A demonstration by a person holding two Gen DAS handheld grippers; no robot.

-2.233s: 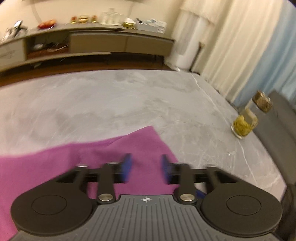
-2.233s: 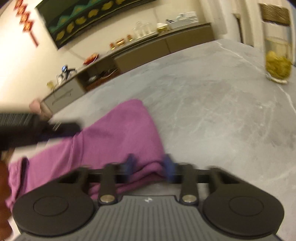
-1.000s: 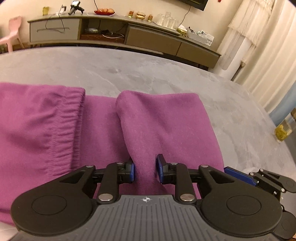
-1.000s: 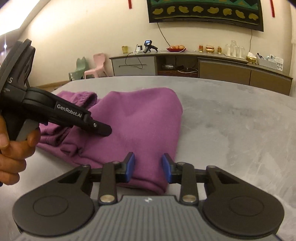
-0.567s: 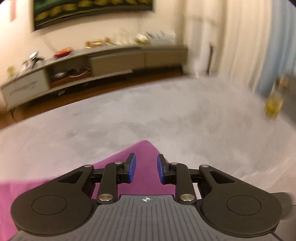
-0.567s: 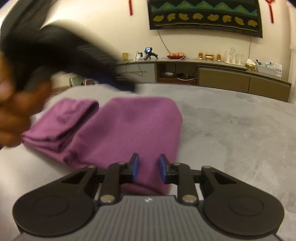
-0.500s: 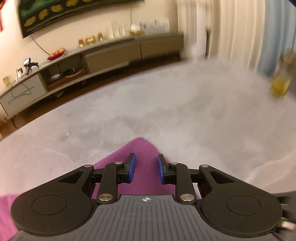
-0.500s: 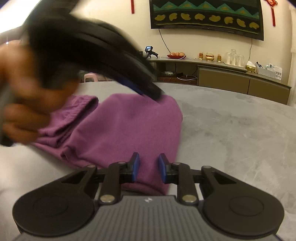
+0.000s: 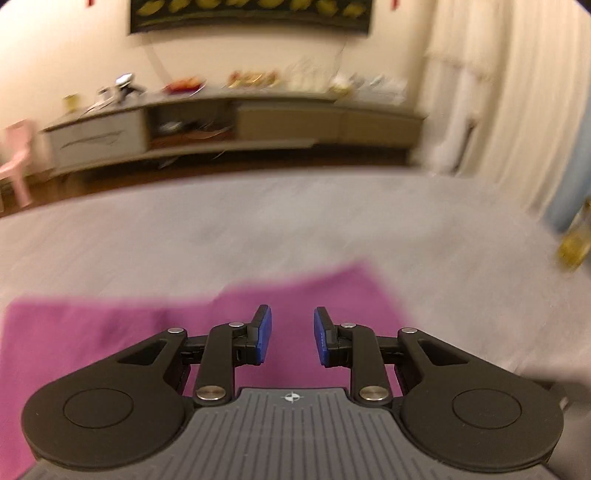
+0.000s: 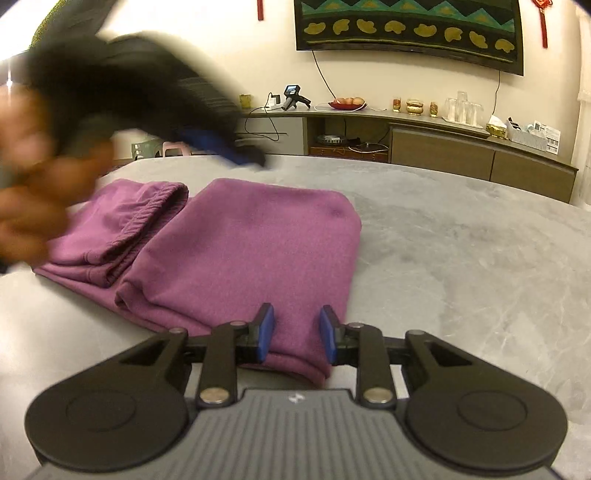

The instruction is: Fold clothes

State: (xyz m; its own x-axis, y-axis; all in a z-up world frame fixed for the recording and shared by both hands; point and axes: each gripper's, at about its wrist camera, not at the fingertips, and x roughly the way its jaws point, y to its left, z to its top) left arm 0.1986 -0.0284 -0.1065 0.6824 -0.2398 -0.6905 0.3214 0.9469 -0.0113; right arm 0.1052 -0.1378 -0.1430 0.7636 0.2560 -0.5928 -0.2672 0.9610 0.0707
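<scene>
Right gripper (image 10: 297, 330): jaws apart by a narrow gap, just been reopening a little, blue pads either side of the near edge of the purple garment (image 10: 243, 254) but not pressing it; released. Left gripper (image 9: 289, 338): jaws likewise part open with nothing between them, poised above the cloth; also released. Garment folded, lying flat on the grey marbled surface (image 10: 461, 258), elastic waistband end toward the left in the right wrist view. Beyond the surface, a long low sideboard (image 10: 424, 144) along a cream wall with glasses, a fruit plate and small ornaments on top, a dark patterned panel (image 10: 406, 26) hung above it, pale curtains (image 9: 517, 92) at the right. Left hand (image 10: 33, 173) badly blurred, seemingly raised over the waistband end with its gripper angled downward.
</scene>
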